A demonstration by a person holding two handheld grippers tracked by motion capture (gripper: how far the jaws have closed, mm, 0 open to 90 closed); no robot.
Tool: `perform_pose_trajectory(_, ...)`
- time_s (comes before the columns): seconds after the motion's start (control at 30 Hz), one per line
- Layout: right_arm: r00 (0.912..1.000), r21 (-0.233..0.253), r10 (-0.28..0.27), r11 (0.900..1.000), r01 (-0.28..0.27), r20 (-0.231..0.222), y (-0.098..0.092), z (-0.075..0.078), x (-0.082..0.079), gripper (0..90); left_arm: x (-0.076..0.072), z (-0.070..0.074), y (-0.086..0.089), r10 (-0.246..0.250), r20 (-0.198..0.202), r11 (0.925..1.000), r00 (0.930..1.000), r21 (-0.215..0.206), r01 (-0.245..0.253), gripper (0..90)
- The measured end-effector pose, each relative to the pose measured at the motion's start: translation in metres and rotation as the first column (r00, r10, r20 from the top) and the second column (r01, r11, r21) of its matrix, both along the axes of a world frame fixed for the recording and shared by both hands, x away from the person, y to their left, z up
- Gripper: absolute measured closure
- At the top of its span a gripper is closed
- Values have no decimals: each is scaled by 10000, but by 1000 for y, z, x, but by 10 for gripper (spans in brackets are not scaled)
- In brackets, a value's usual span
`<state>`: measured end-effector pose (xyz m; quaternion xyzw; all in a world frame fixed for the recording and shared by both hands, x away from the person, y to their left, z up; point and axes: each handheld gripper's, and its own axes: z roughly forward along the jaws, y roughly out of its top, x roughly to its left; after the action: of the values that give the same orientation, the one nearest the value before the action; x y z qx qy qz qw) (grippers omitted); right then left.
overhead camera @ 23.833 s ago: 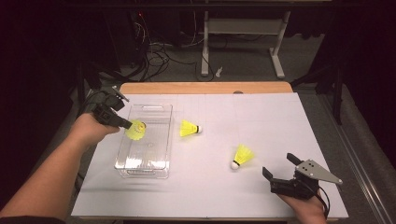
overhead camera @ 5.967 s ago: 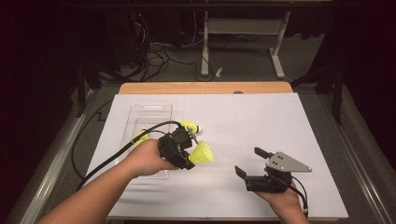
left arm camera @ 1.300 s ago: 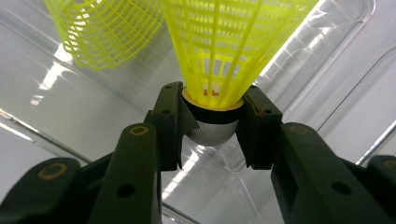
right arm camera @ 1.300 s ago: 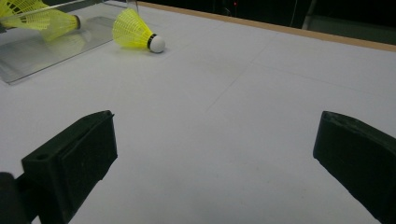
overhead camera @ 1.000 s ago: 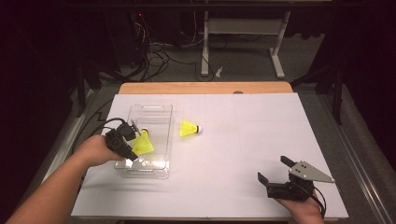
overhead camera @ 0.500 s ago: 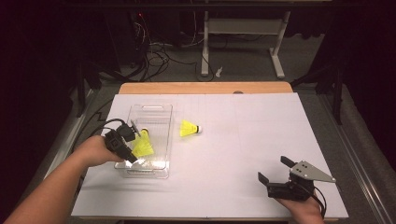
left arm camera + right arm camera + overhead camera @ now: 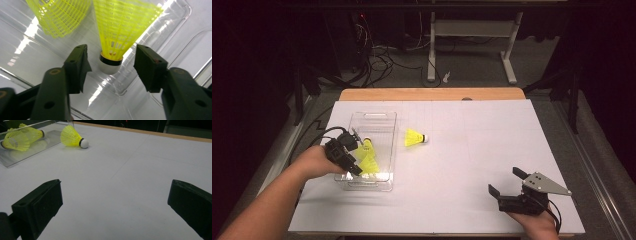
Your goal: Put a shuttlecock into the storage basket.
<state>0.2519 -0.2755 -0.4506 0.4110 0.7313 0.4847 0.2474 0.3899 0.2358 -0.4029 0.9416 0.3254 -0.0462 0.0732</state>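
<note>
Shuttlecocks (image 7: pixel 368 159) (no legible writing) in clear tray (image 7: pixel 377 120); both grippers agape, empty.

Bright overhead light on the white table (image 7: pixel 492 150), dark surroundings, glare on the clear tray (image 7: pixel 30 45), soft close-up blur.

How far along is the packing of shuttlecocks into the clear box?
Done: two yellow shuttlecocks lie in the clear plastic box. In hand: the left tool hovers open over one shuttlecock's cork, not gripping it. Left: one shuttlecock lies on the white table beside the box; the right tool rests open.
</note>
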Motion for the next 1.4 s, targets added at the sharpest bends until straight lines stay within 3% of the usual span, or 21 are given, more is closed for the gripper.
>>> perform_pose_trajectory(0.17,10000,4,5,10000,-5,46,-1,1,0,2,-3,8,-1,67,409,9999,9991,109,-71,329)
perform_pose_trajectory(0.57,10000,-24,25,10000,-25,72,0,1,0,1,-7,26,-9,137,964,9999,9953,-51,-133,154)
perform_pose_trajectory(0.9,10000,-35,51,10000,-51,76,1,1,-1,1,-5,31,-12,490,1020,9988,9936,8,-494,10)
perform_pose_trajectory(1.4,9999,-58,70,10000,-69,85,1,1,-1,2,-7,42,-25,151,969,9999,9952,-91,-143,7)
